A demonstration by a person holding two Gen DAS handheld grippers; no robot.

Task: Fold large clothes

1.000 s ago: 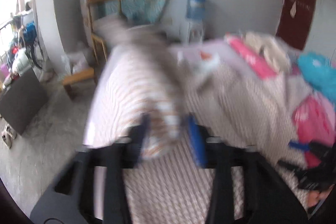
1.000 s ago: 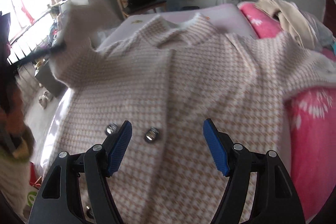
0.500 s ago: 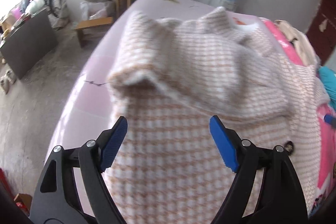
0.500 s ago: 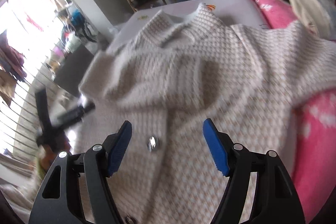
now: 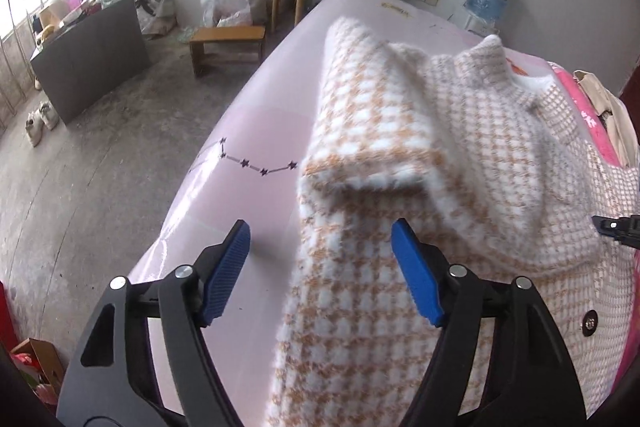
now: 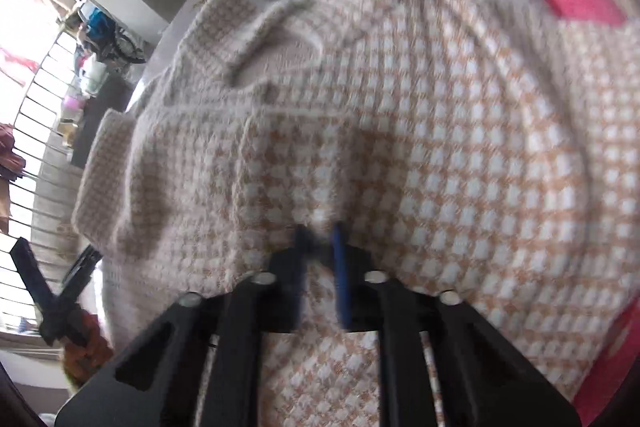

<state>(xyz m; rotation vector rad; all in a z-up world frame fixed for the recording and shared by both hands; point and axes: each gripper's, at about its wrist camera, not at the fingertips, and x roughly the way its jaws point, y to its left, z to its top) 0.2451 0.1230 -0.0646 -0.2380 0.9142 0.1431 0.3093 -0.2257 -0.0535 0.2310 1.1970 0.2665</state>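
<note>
Sleeve-folding step: right tongs are pinching the checked coat; left tongs are hanging wide open w/ nothing. Next prob. needs pulling fabric across.

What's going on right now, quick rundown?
Left gripper open, over the sleeve folded across the houndstooth coat. Right gripper shut on coat fabric. Nothing in the way.

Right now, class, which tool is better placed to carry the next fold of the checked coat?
The right tool: it looks shut on the checked coat, while the left tool hangs open, gripping nothing.
</note>
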